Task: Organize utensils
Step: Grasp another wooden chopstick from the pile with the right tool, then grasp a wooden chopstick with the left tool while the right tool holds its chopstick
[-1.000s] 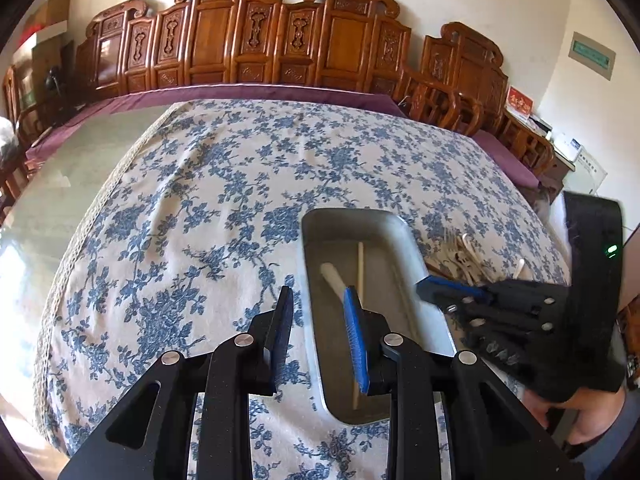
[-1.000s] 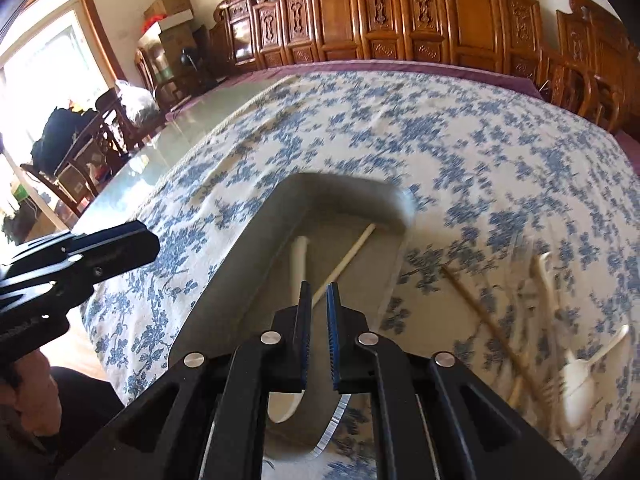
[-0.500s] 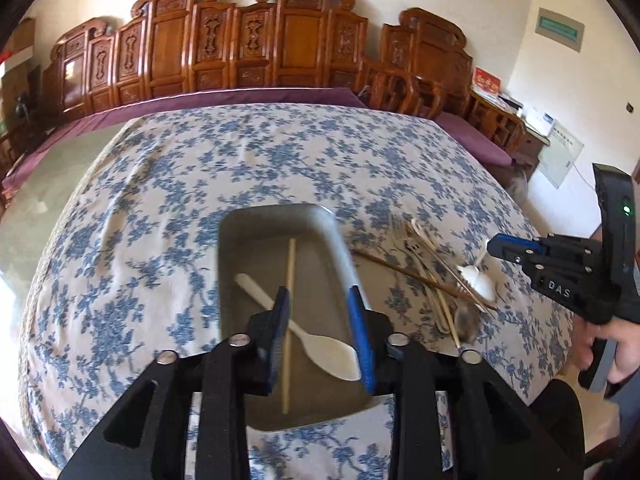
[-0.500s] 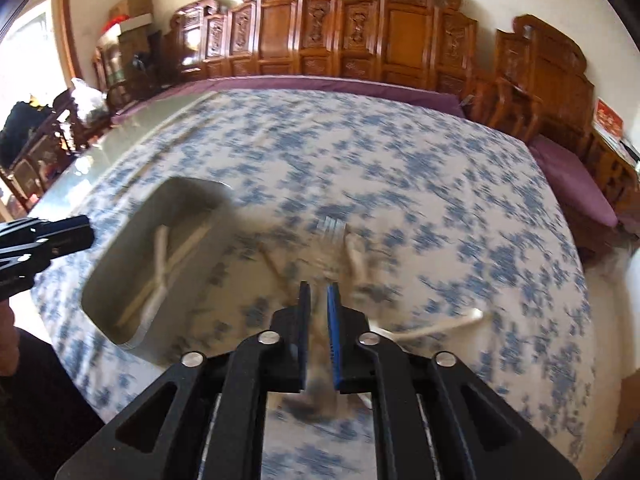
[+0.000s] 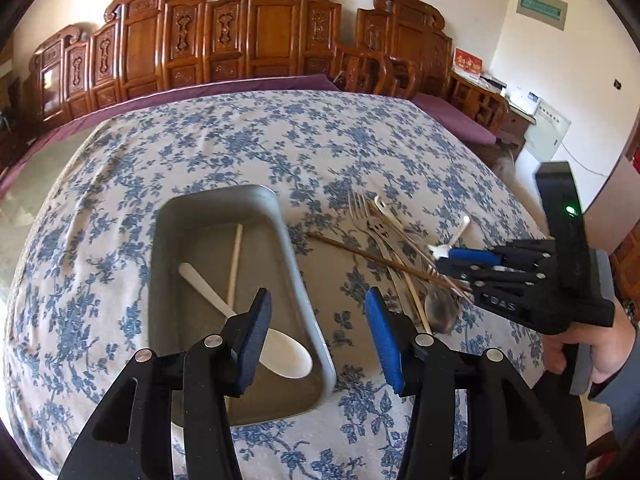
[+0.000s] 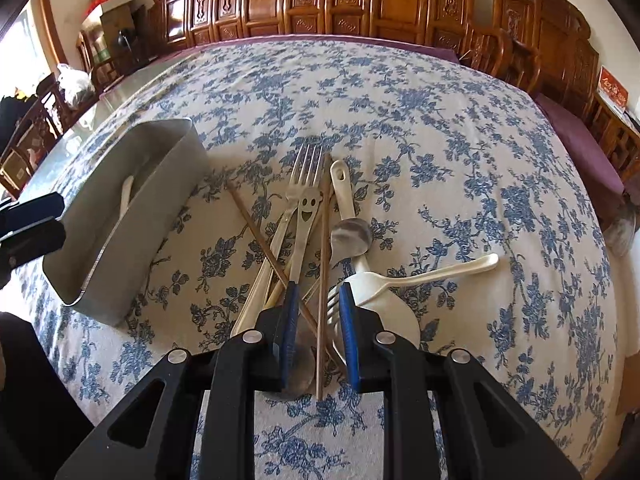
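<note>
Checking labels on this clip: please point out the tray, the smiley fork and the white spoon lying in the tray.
tray [image 5: 289, 248]: left wrist view, on its right rim.
smiley fork [image 6: 307, 204]: right wrist view, on the smiley face below the tines.
white spoon [image 5: 286, 354]: left wrist view, on its bowl.

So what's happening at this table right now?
A person is sorting utensils with a handheld gripper in each hand. The gray tray already holds a white spoon and a pale chopstick. The rest, including a smiley fork, brown chopsticks and a white ladle, lie piled on the floral tablecloth. The right gripper hangs over that pile, jaws slightly apart and empty. The left gripper, its jaws just opening, is empty over the tray's edge.
</note>
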Demonstrator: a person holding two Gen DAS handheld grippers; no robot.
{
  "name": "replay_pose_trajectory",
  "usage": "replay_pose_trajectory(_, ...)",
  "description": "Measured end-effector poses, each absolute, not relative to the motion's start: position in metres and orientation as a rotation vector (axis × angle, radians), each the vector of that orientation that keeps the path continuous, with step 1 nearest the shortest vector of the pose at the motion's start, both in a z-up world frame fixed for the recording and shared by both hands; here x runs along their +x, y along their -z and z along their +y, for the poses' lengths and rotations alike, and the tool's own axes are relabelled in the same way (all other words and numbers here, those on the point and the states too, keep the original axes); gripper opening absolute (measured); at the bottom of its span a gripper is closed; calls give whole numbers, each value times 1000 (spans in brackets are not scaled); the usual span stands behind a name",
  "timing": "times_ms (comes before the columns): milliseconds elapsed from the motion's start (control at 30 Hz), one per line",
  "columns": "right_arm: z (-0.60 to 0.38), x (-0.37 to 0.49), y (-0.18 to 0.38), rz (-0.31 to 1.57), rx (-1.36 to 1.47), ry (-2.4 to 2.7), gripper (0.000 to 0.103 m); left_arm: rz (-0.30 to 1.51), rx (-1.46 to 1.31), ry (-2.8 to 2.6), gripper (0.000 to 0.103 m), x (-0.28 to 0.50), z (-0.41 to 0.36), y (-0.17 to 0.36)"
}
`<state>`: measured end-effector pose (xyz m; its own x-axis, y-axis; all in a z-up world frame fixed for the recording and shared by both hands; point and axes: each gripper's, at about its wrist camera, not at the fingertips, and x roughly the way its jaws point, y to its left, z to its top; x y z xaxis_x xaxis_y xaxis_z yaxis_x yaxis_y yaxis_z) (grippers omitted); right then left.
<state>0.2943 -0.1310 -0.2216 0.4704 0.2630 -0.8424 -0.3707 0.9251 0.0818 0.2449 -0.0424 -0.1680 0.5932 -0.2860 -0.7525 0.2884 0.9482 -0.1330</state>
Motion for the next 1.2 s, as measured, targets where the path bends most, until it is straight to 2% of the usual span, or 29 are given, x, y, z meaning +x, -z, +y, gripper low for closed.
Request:
replay_pose_trajectory(100,-128,302,225,1020,-136,-382,17,878,8,345,46,244,-48,170)
replay_pose_trajectory(233,-120,310,232,1064,-147,-414,16,882,14,355,46,242,-54,172)
replay_pose_trajectory(367,-120,312,234,1062,-172,-408,7,887,23,359,46,242,-57,174)
replay_pose_trajectory(700,-149,297,220,1052,-99,-440,6,888,28,365,46,240,-62,175)
replay_pose_trajectory(1200,-231,227,180,911,13,-424,6,870,68,399,46,231,-111,151)
